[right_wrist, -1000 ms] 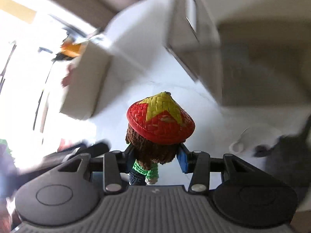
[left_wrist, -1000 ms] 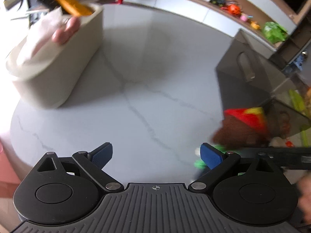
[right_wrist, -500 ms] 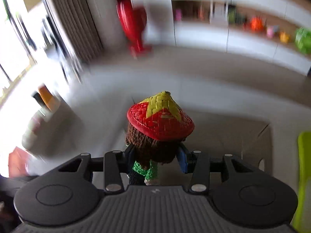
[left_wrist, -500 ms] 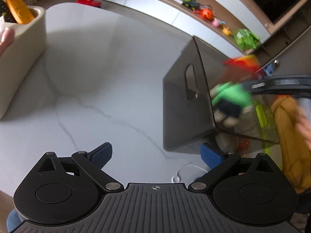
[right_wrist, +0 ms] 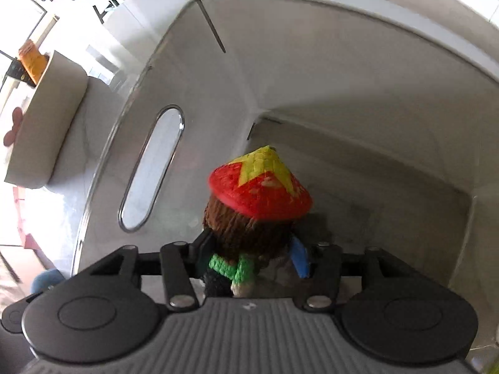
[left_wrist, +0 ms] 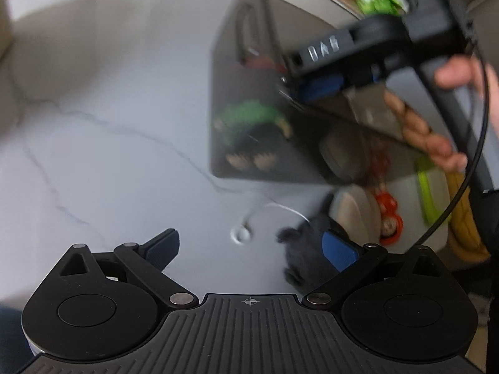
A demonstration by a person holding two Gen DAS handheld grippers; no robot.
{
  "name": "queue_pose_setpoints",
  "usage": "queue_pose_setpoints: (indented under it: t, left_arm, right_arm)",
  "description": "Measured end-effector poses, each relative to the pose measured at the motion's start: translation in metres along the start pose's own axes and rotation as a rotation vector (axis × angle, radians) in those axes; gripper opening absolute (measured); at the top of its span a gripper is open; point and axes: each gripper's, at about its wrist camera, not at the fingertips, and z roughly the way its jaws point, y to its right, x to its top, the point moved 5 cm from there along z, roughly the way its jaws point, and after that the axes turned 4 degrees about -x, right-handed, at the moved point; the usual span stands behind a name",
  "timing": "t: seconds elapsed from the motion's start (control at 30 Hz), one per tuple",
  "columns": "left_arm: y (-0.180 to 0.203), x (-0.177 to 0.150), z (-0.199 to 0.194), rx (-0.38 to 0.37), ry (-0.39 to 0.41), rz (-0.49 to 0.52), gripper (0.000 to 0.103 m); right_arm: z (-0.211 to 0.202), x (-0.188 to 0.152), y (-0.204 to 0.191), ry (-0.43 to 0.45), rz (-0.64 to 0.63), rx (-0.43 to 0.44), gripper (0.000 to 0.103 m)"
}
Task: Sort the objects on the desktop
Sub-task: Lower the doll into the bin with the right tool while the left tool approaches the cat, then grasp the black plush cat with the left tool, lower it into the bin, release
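Observation:
My right gripper (right_wrist: 249, 252) is shut on a crochet doll (right_wrist: 249, 218) with a red and yellow cone hat, brown hair and green top. It holds the doll inside a smoky translucent bin (right_wrist: 343, 93), near its bottom. In the left wrist view the bin (left_wrist: 249, 71) stands on the white marble table (left_wrist: 109, 109), with the doll (left_wrist: 252, 121) showing blurred through its wall and my right gripper (left_wrist: 324, 84) reaching in from above. My left gripper (left_wrist: 251, 249) is open and empty, low over the table in front of the bin.
A cream oblong box (right_wrist: 46, 115) holding an orange item (right_wrist: 31, 59) stands on the table left of the bin. A dark grey object (left_wrist: 305, 249) lies by my left gripper's right finger. A small white ring with a cord (left_wrist: 241, 233) lies on the table. Toys (left_wrist: 389, 212) sit right of the bin.
My right gripper has carried the doll over the bin's rim and down inside it. My left gripper has swung right toward the bin, and the cream box has left its view.

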Motion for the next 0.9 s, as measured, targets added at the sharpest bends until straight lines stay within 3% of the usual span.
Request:
queue_pose_setpoints:
  t: [0.13, 0.37, 0.53, 0.77, 0.8, 0.87, 0.9]
  left_arm:
    - [0.018, -0.009, 0.012, 0.028, -0.030, 0.046, 0.101]
    - [0.038, -0.022, 0.033, 0.067, -0.080, 0.027, 0.101]
    - [0.053, -0.019, 0.054, 0.088, -0.098, 0.011, 0.101]
    - [0.069, -0.023, 0.077, 0.110, -0.112, 0.060, 0.100]
    - [0.069, -0.024, 0.079, 0.113, -0.111, 0.059, 0.097]
    - [0.070, -0.026, 0.081, 0.081, -0.111, 0.053, 0.070]
    - [0.072, -0.026, 0.079, 0.071, -0.111, 0.057, 0.069]
  right_arm:
    - [-0.041, -0.015, -0.001, 0.138, -0.084, -0.072, 0.067]
    - [-0.113, -0.070, 0.024, 0.306, -0.069, -0.025, 0.070]
    - [-0.157, -0.122, 0.058, 0.459, -0.048, -0.035, 0.077]
    - [-0.140, -0.163, 0.101, 0.457, 0.067, 0.009, 0.078]
    - [-0.137, -0.167, 0.108, 0.454, 0.085, 0.017, 0.078]
    - [-0.135, -0.171, 0.120, 0.475, 0.119, 0.022, 0.081]
    - [-0.135, -0.171, 0.125, 0.487, 0.133, 0.015, 0.081]
